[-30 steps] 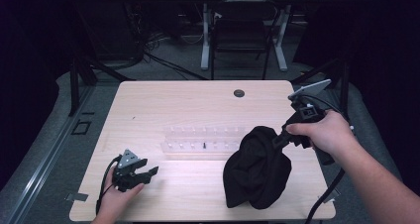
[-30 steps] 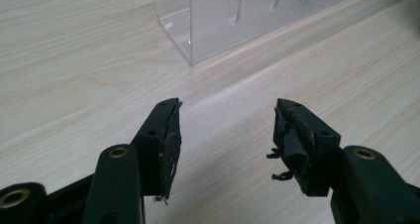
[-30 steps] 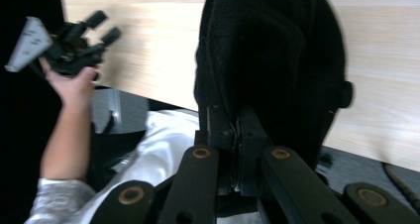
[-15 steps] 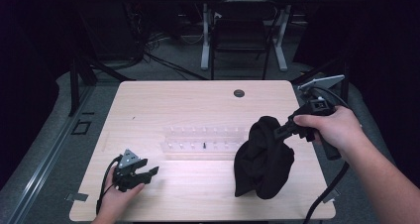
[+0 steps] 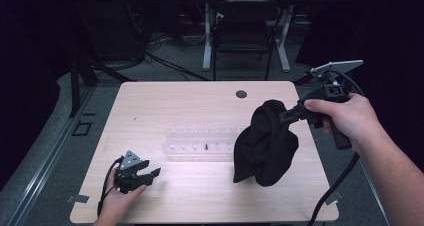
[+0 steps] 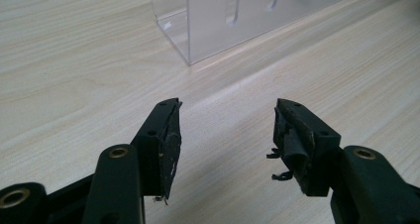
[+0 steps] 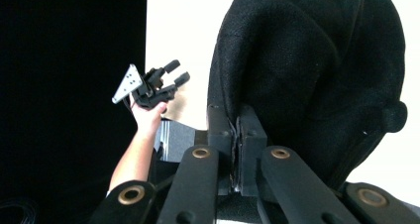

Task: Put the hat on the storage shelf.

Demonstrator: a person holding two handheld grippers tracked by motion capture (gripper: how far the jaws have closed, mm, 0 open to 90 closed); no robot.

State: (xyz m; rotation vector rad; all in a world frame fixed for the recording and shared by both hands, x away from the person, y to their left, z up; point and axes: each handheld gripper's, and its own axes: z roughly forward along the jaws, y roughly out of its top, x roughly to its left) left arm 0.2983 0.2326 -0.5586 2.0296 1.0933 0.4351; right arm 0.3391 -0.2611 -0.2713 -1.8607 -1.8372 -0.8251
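A black cloth cap (image 5: 265, 143) hangs above the right half of the table, held by its edge in my right gripper (image 5: 286, 114), which is shut on it. In the right gripper view the cap (image 7: 317, 80) hangs beyond the closed jaws of the right gripper (image 7: 237, 122). My left gripper (image 5: 152, 174) rests near the table's front left, held by a hand, jaws open and empty. The left gripper view has that gripper (image 6: 225, 120) open over bare wood, pointing at the clear rack (image 6: 233, 16).
A clear plastic rack (image 5: 200, 141) with slots lies across the middle of the light wood table (image 5: 175, 106). A round dark grommet (image 5: 241, 93) sits near the far edge. Dark floor, cables and table legs lie beyond.
My right gripper has lifted the cap and carried it right and upward; the cap now hangs higher and more bunched. The left gripper has stayed put.
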